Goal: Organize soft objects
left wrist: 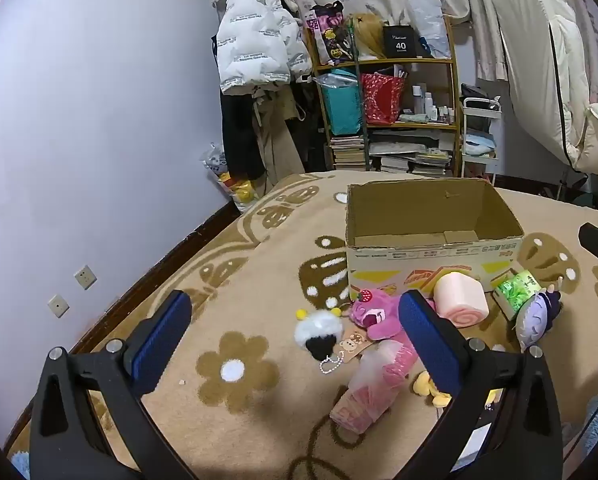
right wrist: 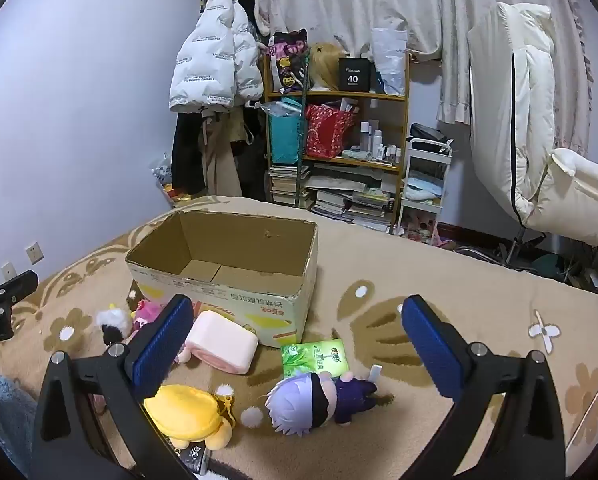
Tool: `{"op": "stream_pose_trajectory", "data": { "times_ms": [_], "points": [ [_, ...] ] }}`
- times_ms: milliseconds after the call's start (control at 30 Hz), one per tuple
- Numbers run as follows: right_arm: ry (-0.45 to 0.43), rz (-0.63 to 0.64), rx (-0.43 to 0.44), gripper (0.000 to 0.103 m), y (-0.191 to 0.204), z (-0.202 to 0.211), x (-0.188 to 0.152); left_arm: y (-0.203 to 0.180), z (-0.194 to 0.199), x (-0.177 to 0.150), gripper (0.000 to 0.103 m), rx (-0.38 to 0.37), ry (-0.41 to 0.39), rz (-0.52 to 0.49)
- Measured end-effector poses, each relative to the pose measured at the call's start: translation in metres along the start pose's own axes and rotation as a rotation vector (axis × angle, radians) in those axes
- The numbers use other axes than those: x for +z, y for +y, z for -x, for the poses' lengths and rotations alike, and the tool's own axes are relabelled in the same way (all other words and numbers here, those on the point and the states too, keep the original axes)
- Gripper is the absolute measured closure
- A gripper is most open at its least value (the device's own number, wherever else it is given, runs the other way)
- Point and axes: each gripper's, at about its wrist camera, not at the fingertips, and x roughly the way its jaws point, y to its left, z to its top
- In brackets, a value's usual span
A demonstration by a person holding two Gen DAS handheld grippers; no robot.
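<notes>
An open, empty cardboard box [left wrist: 431, 216] [right wrist: 227, 256] stands on a tan flowered blanket [left wrist: 259, 272]. In front of it lie soft toys: a white and black fluffy keychain [left wrist: 319, 332] [right wrist: 113, 322], a pink plush with a strawberry [left wrist: 373, 312], a pink roll cushion [left wrist: 461, 298] [right wrist: 223, 342], a pink plastic bag [left wrist: 373, 388], a yellow plush [left wrist: 429, 388] [right wrist: 189, 410], a green tissue pack [left wrist: 517, 288] [right wrist: 317, 358] and a white-haired doll in purple [left wrist: 537, 314] [right wrist: 319, 398]. My left gripper [left wrist: 295, 320] is open above the toys. My right gripper [right wrist: 299, 322] is open above the doll.
A shelf [left wrist: 391, 92] full of bags, bottles and books stands behind the bed, beside hanging coats [left wrist: 255, 60]. A white padded chair [right wrist: 539, 128] is at the right. A dark wooden bed edge [left wrist: 147, 276] runs along the left wall.
</notes>
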Motion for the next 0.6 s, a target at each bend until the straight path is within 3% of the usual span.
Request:
{"op": "stream_pose_trajectory", "data": {
  "times_ms": [600],
  "points": [
    [-0.005, 0.006, -0.006, 0.000, 0.0006, 0.0008, 0.0008, 0.0002, 0.0005, 0.0002, 0.001, 0.001, 0.004, 0.001]
  ]
}}
